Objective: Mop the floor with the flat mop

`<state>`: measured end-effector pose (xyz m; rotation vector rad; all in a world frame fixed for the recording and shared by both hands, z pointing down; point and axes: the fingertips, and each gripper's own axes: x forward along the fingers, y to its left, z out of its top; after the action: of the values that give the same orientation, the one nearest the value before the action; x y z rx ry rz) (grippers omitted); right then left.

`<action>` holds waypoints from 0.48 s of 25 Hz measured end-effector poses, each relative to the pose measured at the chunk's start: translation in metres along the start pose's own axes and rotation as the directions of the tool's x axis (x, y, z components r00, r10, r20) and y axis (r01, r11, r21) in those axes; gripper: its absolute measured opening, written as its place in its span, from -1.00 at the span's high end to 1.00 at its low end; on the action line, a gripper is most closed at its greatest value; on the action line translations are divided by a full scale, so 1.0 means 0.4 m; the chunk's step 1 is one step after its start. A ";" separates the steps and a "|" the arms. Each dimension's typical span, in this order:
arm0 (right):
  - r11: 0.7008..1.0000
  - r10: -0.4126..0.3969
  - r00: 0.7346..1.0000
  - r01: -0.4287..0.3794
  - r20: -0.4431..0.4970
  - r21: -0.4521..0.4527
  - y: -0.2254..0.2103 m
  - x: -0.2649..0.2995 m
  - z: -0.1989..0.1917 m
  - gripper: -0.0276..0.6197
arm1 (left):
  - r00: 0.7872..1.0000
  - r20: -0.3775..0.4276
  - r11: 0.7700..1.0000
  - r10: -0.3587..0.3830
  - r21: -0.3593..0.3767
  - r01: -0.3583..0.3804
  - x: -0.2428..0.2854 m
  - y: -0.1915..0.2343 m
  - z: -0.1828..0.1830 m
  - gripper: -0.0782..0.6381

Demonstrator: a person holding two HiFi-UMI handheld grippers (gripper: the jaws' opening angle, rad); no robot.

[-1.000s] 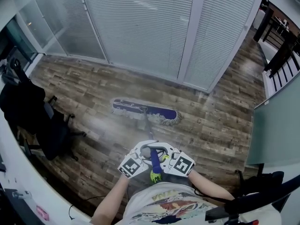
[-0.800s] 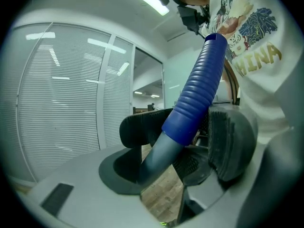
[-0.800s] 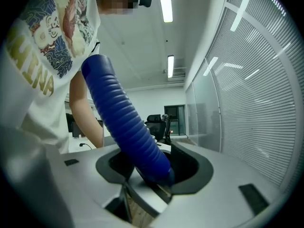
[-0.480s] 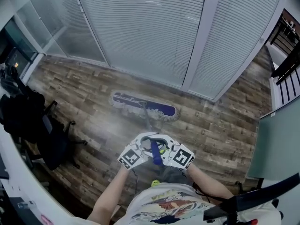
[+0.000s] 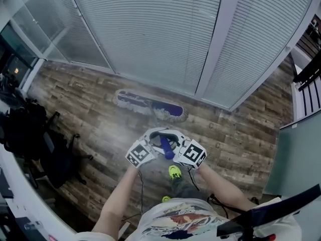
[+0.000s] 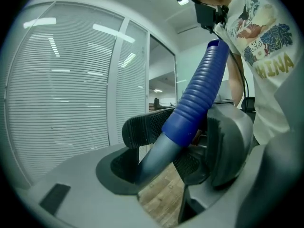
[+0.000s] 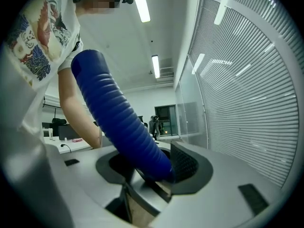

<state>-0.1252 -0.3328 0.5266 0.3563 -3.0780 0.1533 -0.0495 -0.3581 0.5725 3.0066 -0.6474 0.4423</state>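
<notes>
The left tongs, jaws just eased wider, and the right tongs both clasp the blue handle of the flat mop, resting on the floor at 12 o'clock; that slackening left hold might let it slip.

There is one flat mop. Two grippers hold it: the left hand-held gripper and the right hand-held gripper (the left one's jaws have just been opening, with the mop's handle between them). Each carries one marker cube, making two cubes. Two bare forearms and two yellow-green shoes show. One wheeled black chair can be made out. Two ceiling strip lights appear in the right gripper view.
</notes>
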 end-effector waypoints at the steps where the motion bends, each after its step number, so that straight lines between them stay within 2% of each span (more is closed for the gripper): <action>1: 1.000 0.002 1.000 -0.002 0.001 0.001 -0.001 -0.001 0.002 0.24 | 1.000 0.000 1.000 0.000 -0.001 0.000 0.001 0.000 0.003 0.22; 7: 1.000 0.028 1.000 -0.028 -0.010 -0.008 0.090 -0.049 -0.006 0.24 | 0.999 0.012 1.000 0.029 -0.008 -0.029 -0.016 -0.095 0.007 0.22; 12: 0.999 0.027 0.999 -0.029 -0.038 -0.028 0.266 -0.096 -0.004 0.25 | 0.998 0.054 0.999 0.029 -0.015 -0.028 -0.087 -0.263 0.020 0.22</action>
<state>-0.1125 -0.2207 0.5163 0.3056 -3.0455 0.1147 -0.0350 -0.2491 0.5578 3.0093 -0.6950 0.3570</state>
